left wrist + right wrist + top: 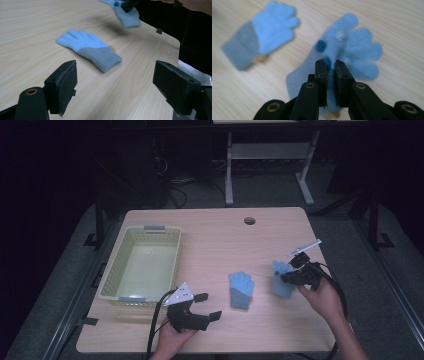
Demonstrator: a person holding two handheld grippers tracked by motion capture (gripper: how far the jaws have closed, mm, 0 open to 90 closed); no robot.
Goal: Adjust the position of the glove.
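Note:
Two light blue gloves with greyer cuffs are on the wooden table. One glove (241,290) (90,50) (263,32) lies flat near the table's middle. The other glove (281,279) (126,13) (352,50) is pinched in my right gripper (291,276) (330,65), whose jaws are shut on a fold of it and hold it a little above the table. My left gripper (207,306) (115,85) stands open near the front edge, left of the flat glove, with nothing between its pads.
A pale yellow-green plastic basket (112,280) stands empty at the table's left side, just behind my left gripper. A round cable hole (249,221) sits near the far edge. Bare wood (220,240) spreads across the middle and back of the table.

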